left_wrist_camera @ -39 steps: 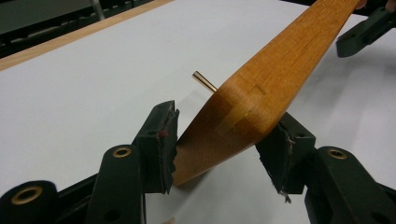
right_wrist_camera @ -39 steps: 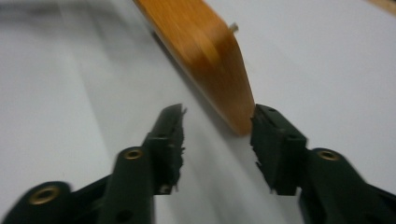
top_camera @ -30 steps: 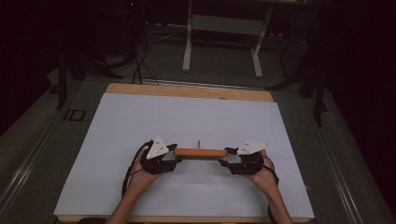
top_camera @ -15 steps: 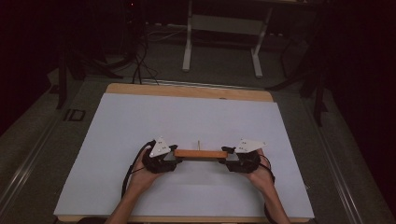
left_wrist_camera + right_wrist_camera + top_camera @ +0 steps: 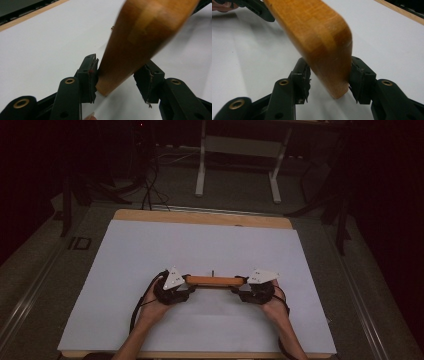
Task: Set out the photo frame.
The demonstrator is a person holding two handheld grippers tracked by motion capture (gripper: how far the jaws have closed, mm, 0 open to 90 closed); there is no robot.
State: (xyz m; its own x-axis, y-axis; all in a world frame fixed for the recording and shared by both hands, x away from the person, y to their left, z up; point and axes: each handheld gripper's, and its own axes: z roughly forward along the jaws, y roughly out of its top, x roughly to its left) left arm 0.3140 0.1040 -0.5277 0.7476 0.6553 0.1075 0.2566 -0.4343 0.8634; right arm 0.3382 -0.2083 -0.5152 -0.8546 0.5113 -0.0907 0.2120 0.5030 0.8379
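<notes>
One wooden board [image 5: 213,280] lies across the near middle of the white surface [image 5: 150,245], spanning the gap between two grippers; a small dark peg [image 5: 213,271] rises near its middle. The left gripper [image 5: 117,75] brackets one end: one pad touches the wood, the other stands just apart, so it is not yet clamped. The right gripper [image 5: 329,77] brackets the other end, one pad against the wood, the other just off it. A second ago both sets of jaws stood wider; they have just been closing with the board's ends between them, while the hands have hardly shifted. This suggests a two-handed grasp is being formed, probably ahead of a lift. Count: one board, one peg, two grippers, two hands [image 5: 152,307], one surface.
</notes>
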